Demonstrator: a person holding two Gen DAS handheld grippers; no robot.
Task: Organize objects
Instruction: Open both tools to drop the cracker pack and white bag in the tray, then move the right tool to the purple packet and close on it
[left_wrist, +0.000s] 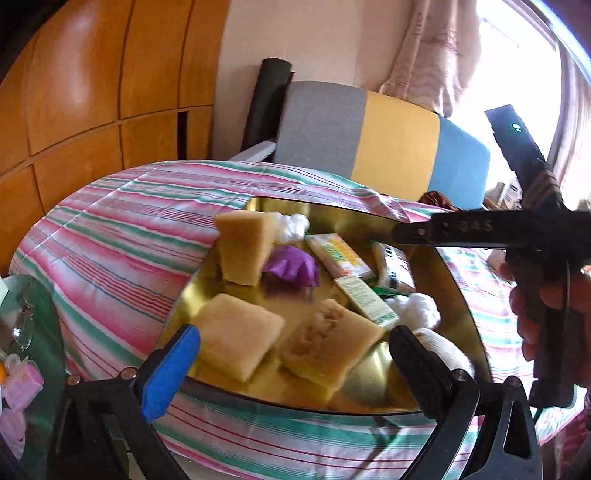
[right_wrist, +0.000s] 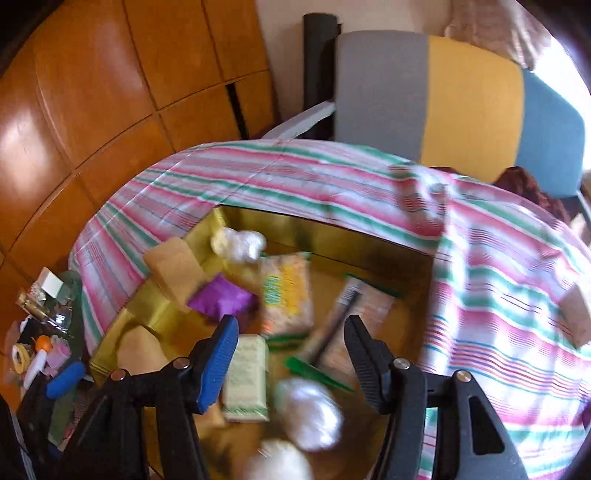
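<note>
A shallow gold tray (left_wrist: 351, 218) sits on a striped cloth. It holds three tan sponges (left_wrist: 236, 332), a purple wrapper (left_wrist: 291, 266), a yellow-green pack (left_wrist: 340, 254), a green-and-white box (left_wrist: 365, 299) and white cotton balls (left_wrist: 417, 314). My left gripper (left_wrist: 295, 369) is open at the tray's near edge, above two of the sponges and touching nothing. My right gripper (right_wrist: 291, 362) hovers open over the tray (right_wrist: 332, 229). The green-and-white box (right_wrist: 245, 376) and a packaged comb (right_wrist: 347, 317) lie below its fingers, unheld. The right wrist view is blurred.
The striped cloth (right_wrist: 498, 295) covers a rounded table, and a loose tan sponge (right_wrist: 578, 314) lies on it at the right. A grey, yellow and blue chair back (left_wrist: 399, 140) stands behind. A cluttered glass side table (right_wrist: 44, 332) is at the left, with wooden cabinets (left_wrist: 92, 92) beyond.
</note>
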